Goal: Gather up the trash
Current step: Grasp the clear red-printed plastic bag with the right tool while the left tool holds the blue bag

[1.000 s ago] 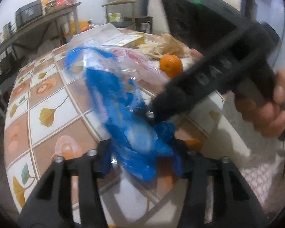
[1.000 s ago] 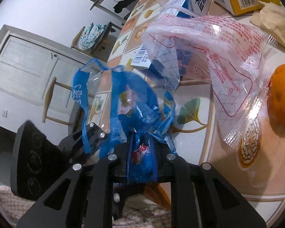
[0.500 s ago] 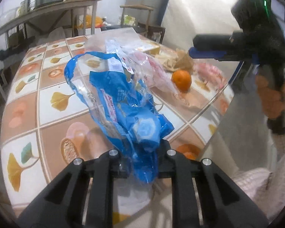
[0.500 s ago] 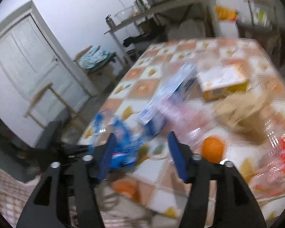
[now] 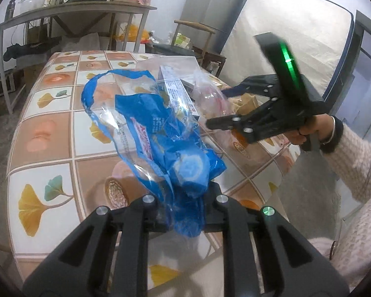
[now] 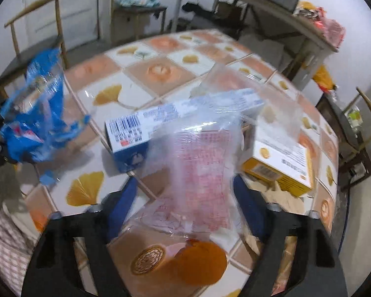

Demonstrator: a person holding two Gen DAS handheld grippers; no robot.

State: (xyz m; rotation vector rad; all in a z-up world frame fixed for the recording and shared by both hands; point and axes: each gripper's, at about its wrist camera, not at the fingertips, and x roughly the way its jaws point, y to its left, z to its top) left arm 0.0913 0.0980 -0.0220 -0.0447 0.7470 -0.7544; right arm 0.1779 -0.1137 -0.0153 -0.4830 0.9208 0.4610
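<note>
Clearly light and crinkly, the blue-and-clear plastic wrapper bag hangs clamped at its bunched end in the left gripper, while the right gripper, parted and just narrowing, straddles the limp clear red-printed plastic bag at twelve o'clock, best pinched at a gathered fold.

Dim indoor light, fisheye-warped edges, right view motion-blurred.

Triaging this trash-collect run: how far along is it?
Early. In hand: crumpled blue plastic bag, clamped in the left tool. Right tool, open, has just been closing around the clear red-printed plastic bag. Left: blue-white carton, yellow box, orange.
</note>
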